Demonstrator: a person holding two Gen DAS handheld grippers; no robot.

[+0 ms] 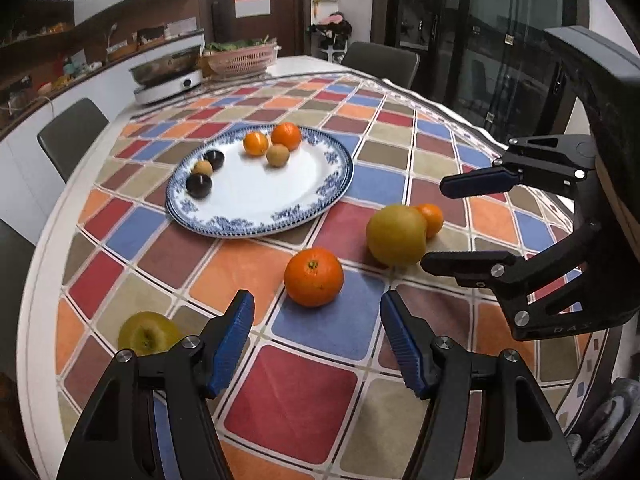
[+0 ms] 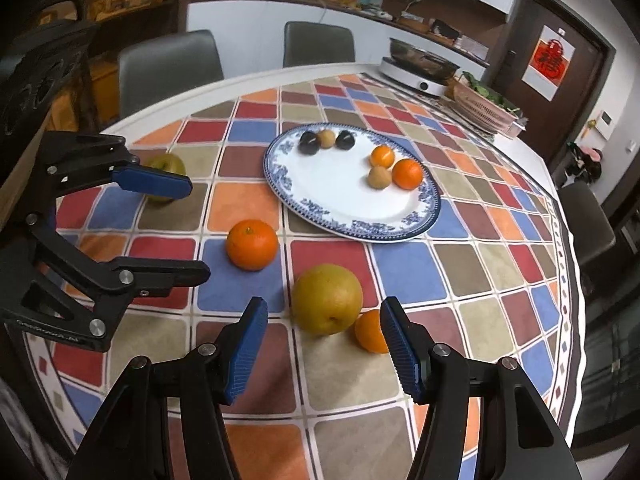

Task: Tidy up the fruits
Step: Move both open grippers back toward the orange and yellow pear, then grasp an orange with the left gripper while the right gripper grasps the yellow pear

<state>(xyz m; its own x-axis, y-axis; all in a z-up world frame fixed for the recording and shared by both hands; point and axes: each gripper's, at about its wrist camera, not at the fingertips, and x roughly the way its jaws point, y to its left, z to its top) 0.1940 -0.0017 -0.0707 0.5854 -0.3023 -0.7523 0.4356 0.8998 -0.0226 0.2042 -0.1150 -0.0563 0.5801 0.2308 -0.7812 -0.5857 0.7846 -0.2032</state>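
A blue-rimmed white plate (image 1: 256, 216) (image 2: 340, 208) on the checkered tablecloth holds two small oranges, two tan fruits and two dark fruits. On the cloth lie a large orange (image 1: 314, 277) (image 2: 252, 245), a yellow pear (image 1: 396, 235) (image 2: 327, 299) touching a small orange (image 1: 432, 220) (image 2: 370, 332), and a green apple (image 1: 148, 334) (image 2: 166, 168). My left gripper (image 1: 318, 344) (image 2: 196, 228) is open and empty, just short of the large orange. My right gripper (image 2: 324, 354) (image 1: 434, 224) is open and empty, just short of the pear.
A round table with a checkered cloth (image 1: 296, 400). An induction cooker with a pot (image 1: 168, 76) (image 2: 420, 68) and a pink basket of greens (image 1: 240, 56) (image 2: 484, 108) stand at the far edge. Grey chairs (image 1: 72, 136) (image 2: 168, 68) surround the table.
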